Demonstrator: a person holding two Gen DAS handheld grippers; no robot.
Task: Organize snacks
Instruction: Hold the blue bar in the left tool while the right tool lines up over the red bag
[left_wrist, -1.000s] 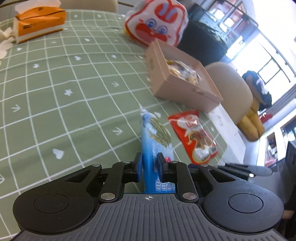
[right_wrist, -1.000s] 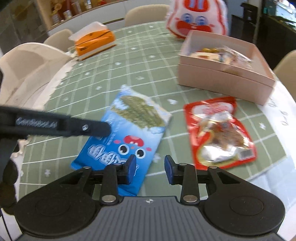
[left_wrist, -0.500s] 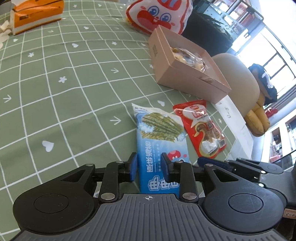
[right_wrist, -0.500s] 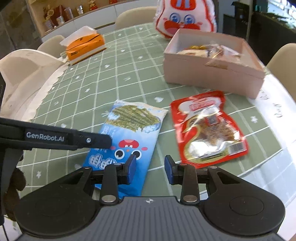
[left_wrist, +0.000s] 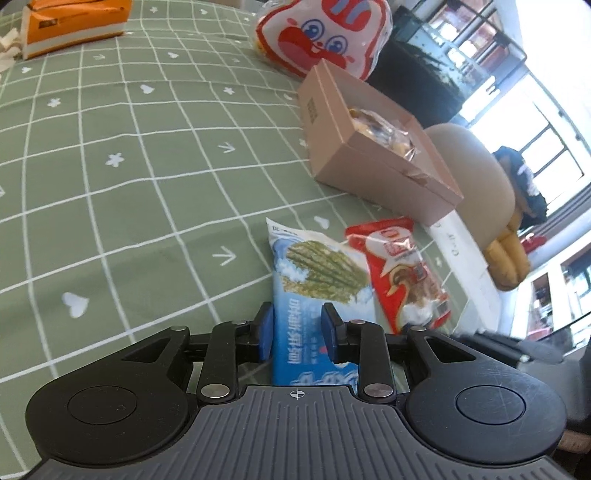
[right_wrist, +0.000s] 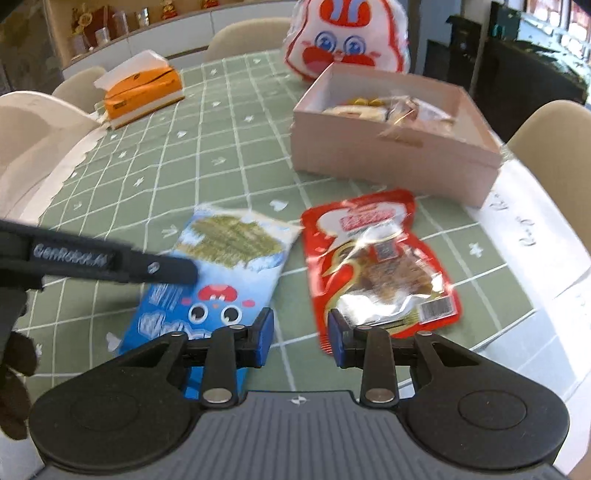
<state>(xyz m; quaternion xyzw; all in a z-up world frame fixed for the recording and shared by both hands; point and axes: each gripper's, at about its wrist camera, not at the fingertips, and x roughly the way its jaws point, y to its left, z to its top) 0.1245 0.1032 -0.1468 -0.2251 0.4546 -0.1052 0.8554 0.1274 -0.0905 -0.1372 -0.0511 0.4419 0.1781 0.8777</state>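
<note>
Blue pads of the left hand-held gripper (left_wrist: 297, 330) are opening, standing a little apart on either side of the flat blue seaweed-snack packet (left_wrist: 314, 288), which is lying on the counter (left_wrist: 110, 184) between them; whether the pads are touching the packet I cannot tell. In the right wrist view that same gripper is showing as a black finger (right_wrist: 110, 260) reaching across the packet (right_wrist: 221, 266). The right hand-held gripper (right_wrist: 301, 336) is closing, its jaws narrowly parted over bare green checked cloth, with nothing between them; its right pad is sitting just at the near edge of the glossy red foil snack pouch (right_wrist: 380, 269). The red pouch is lying flat just beside the blue packet, to its right. Beyond both, an open pink cardboard box (right_wrist: 388, 158) is holding several clear-wrapped snacks. Behind the box a white-and-red rabbit-faced bag (right_wrist: 347, 37) is standing. Far to the left an orange tissue box (right_wrist: 144, 92) is resting on the cloth.
</note>
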